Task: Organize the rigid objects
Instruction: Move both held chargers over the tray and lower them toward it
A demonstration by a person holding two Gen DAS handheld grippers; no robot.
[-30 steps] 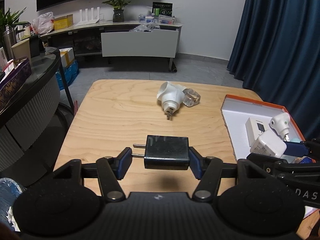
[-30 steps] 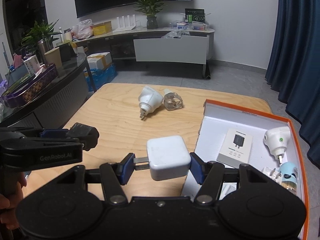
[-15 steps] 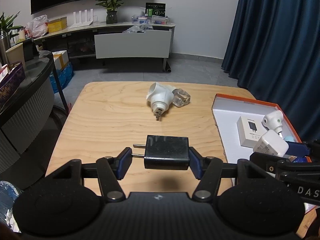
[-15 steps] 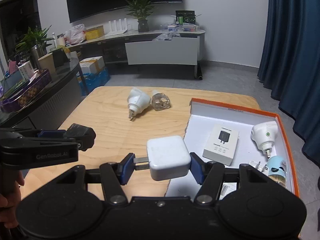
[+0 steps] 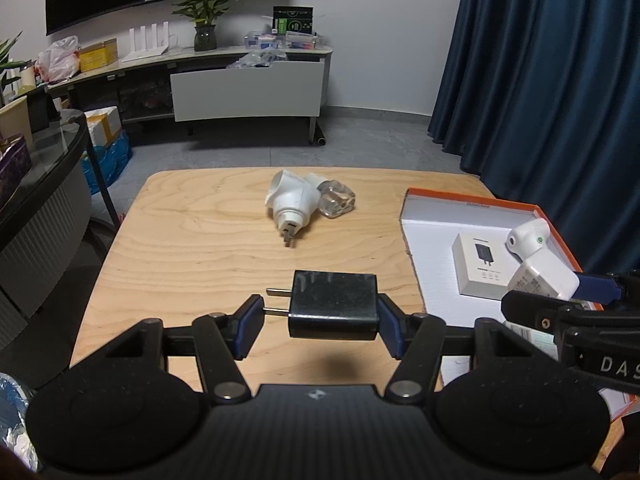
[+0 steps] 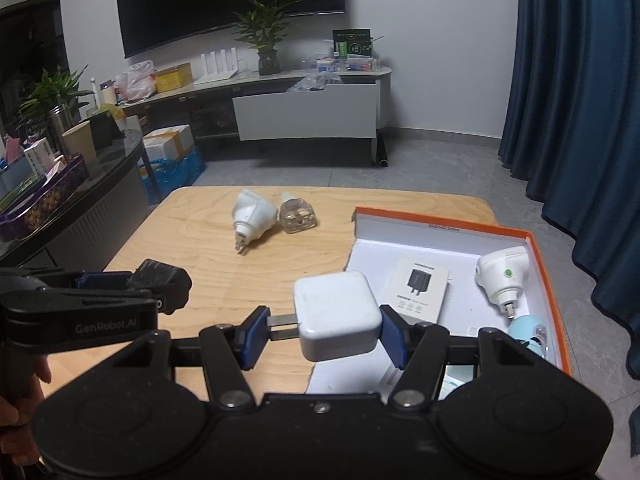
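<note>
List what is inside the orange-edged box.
In the orange-edged box: a small white carton picturing a charger, a white plug-in device and a pale blue item. The right gripper and its white charger cover the near corner.

Right tongs carry the white charger across to the orange box

In the right wrist view the right tongs (image 6: 322, 330) have shifted rightward; the white charger (image 6: 336, 316) they grip, which hung over bare worktop (image 6: 200, 236) beside the orange box (image 6: 548, 280), now overlaps the box's near left corner; the box and the small carton (image 6: 420, 288) in it sit further left in that view; in the left wrist view the white charger (image 5: 548, 276) now hangs in front of the carton's right edge.
</note>
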